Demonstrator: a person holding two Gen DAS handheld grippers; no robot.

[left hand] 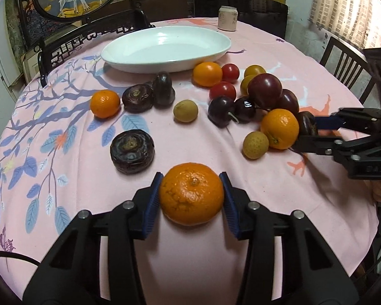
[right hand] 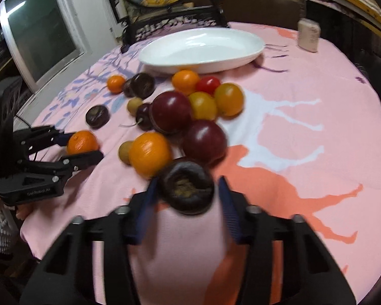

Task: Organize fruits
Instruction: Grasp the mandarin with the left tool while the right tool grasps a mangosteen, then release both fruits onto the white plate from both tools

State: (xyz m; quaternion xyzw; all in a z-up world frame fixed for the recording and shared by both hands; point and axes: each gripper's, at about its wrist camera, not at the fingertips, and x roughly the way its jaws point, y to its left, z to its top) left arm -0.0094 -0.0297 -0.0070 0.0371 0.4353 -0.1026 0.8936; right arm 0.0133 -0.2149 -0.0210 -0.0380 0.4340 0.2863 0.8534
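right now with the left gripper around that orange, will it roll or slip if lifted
The orange looks round and plump, so it would probably roll if released on the cloth. Its dimpled skin against the ribbed blue pads should resist slipping. It seems firm; the left gripper touches both sides at its widest part, so a moderate squeeze likely holds it.

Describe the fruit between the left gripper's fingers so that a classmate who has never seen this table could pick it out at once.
Start at the white oval dish at the far side of the pink tablecloth, then come past the scattered fruit to the near edge. There the left gripper straddles a mandarin. It lies nearest of the orange fruits, stem scar up, apart from the rest.
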